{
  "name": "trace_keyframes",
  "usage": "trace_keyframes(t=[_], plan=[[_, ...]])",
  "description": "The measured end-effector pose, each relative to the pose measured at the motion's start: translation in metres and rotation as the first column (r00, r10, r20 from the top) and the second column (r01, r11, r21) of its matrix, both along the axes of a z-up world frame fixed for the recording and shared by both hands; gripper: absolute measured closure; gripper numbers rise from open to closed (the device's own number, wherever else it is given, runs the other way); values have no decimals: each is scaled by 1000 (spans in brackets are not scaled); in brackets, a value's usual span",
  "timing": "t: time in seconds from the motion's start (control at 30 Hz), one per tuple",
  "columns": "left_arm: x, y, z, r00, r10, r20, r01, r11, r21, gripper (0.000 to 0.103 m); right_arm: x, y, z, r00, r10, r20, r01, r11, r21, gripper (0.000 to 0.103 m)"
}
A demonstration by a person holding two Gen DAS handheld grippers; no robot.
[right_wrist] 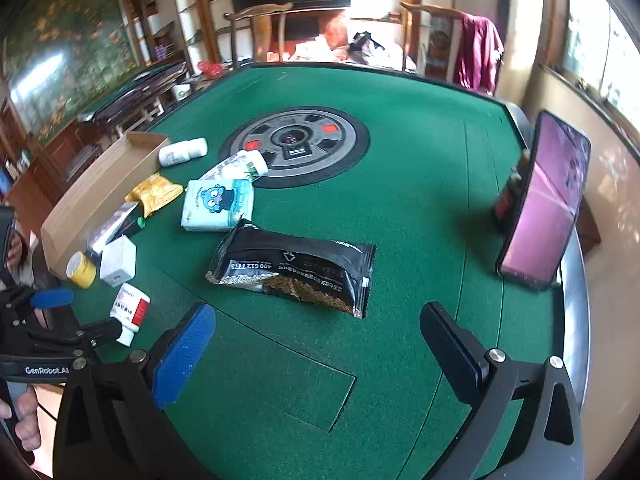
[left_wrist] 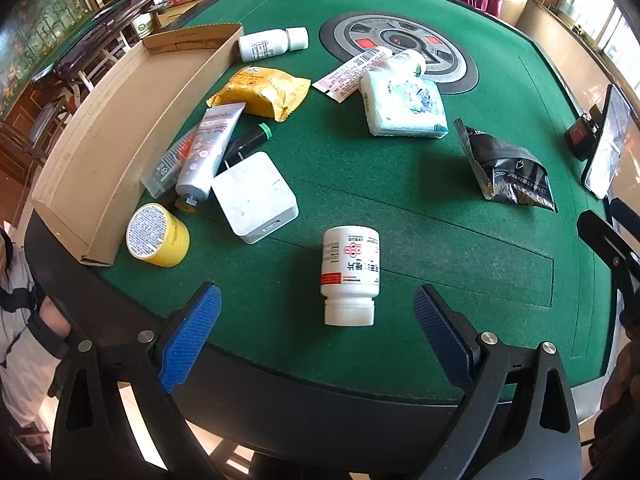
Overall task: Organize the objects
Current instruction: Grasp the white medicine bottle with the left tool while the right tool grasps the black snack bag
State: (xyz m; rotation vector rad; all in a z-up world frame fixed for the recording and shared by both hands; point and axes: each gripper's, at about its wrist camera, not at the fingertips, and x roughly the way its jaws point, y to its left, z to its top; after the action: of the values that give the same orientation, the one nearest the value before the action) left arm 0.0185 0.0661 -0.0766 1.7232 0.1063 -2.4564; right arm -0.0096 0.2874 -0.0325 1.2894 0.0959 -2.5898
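A white pill bottle with a red label lies on the green table, between and just ahead of the fingers of my open left gripper; it also shows in the right wrist view. An empty cardboard tray sits at the left edge. Beside it lie a yellow jar, a white charger, a silver tube, a yellow packet, a tissue pack and another white bottle. My right gripper is open and empty, just short of a black snack packet.
A round control hub sits in the table's middle. A phone on a stand stands at the right edge. Chairs and shelves stand beyond the table. The left gripper shows at the left of the right wrist view.
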Motion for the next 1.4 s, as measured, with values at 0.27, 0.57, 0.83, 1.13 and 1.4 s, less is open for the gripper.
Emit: trace_keyframes(t=[0.27,0.57,0.83,1.13,1.4], plan=[[5,7,2,1000,21,-16,-22,999,-38,5,0,-6,11,998,64,-29,-64,998,3,0],[4,9,-16,1000,17,10,-17,998,-53,9,-2,0,17,996,79,-43,-77,996,49,0],[-1,10,-26,1000,0,14,0,999,-36,19,2,0,13,993,114,-35,-110,990,83,0],[-14,0,-31,1000,-9,17,8,999,53,69,-37,-21,3,925,374,62,-379,906,190,0],[-10,-20,-29,1000,-4,25,0,986,166,69,-77,-49,-23,821,540,187,-571,787,232,1]])
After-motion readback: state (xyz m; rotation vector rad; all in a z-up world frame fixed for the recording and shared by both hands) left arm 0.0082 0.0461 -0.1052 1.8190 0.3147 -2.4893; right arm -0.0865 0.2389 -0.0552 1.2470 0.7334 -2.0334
